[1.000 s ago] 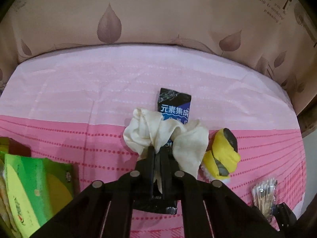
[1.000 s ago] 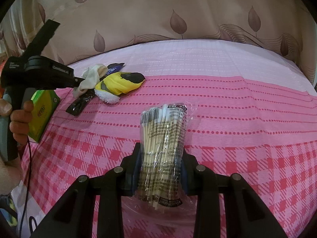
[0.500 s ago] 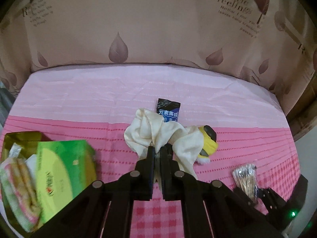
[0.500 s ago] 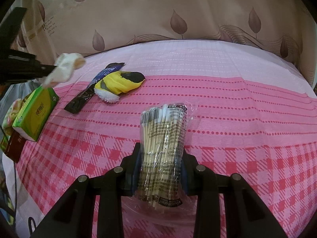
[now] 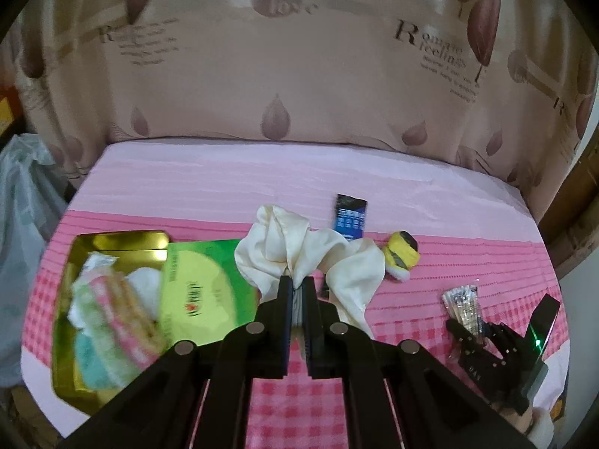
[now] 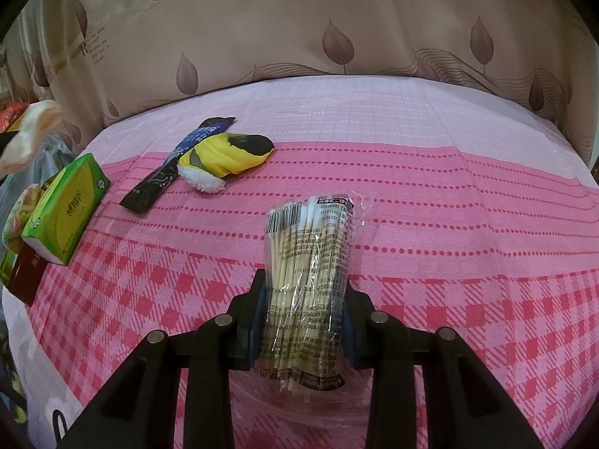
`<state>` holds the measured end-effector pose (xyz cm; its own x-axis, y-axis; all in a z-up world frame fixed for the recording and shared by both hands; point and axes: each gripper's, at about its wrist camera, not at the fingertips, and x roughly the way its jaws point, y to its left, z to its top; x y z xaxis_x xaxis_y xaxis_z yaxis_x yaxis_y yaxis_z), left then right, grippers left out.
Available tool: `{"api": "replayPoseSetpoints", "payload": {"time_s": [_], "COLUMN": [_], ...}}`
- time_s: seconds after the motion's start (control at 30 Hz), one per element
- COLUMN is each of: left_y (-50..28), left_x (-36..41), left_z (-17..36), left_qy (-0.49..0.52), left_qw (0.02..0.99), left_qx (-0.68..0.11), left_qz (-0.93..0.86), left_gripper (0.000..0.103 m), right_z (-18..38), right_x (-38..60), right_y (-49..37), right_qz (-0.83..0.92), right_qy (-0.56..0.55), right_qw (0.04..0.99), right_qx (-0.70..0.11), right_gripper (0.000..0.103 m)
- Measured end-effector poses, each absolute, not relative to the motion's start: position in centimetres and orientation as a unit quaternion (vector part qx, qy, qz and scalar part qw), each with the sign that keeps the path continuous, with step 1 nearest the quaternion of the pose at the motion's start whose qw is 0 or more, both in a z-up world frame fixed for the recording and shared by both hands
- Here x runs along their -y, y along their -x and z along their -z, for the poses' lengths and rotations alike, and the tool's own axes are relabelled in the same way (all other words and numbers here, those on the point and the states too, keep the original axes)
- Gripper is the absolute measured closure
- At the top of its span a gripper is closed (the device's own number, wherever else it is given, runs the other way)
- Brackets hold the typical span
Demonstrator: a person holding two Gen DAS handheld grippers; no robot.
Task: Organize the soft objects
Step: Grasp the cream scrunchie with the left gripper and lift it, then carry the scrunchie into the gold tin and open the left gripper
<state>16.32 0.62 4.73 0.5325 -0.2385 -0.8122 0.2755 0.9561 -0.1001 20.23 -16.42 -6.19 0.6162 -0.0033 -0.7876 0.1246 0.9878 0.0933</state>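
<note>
My left gripper (image 5: 297, 284) is shut on a cream cloth (image 5: 295, 250), which hangs bunched from its tips above the pink bed; that cloth (image 6: 28, 134) shows at the far left of the right wrist view. My right gripper (image 6: 305, 292) is shut on a clear bag of cotton swabs (image 6: 309, 258), resting low on the checked cover; the same gripper (image 5: 468, 333) and swab bag (image 5: 462, 305) appear at the right of the left wrist view. A yellow and black sock (image 6: 224, 155) (image 5: 400, 258) lies on a dark blue sachet (image 6: 176, 164) (image 5: 350, 217).
A gold tin tray (image 5: 123, 241) at the left holds folded towels (image 5: 108, 321) and a white cloth. A green tissue pack (image 5: 204, 284) (image 6: 67, 207) lies against it. A leaf-print curtain (image 5: 299, 75) backs the bed, and a plastic bag (image 5: 22, 194) hangs off its left edge.
My left gripper has risen and drawn back to the left with the cream cloth, bringing the gold tray and green pack into its view. The right gripper and the swab bag have stayed still.
</note>
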Motion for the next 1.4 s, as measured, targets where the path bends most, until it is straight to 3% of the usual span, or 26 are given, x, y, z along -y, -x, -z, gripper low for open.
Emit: {"api": "replayPoseSetpoints", "payload": {"time_s": [0.6, 1.4], "left_y": [-13.9, -14.2], "left_x": [-10.6, -22.0], "left_z": [-6.2, 0.8], "left_qy": [-0.031, 0.005], "left_qw": [0.893, 0.868], "left_qx": [-0.444, -0.496], "left_qz": [0.068, -0.024], "left_gripper": [0.098, 0.098], "right_z": [6.3, 6.4], "right_x": [16.2, 16.0], "right_y": [-20.2, -20.3], "right_qz": [0.037, 0.04], "right_qy": [-0.063, -0.056], "right_qw": [0.896, 0.896], "right_qx": [-0.437, -0.438], "right_gripper": [0.07, 0.07]}}
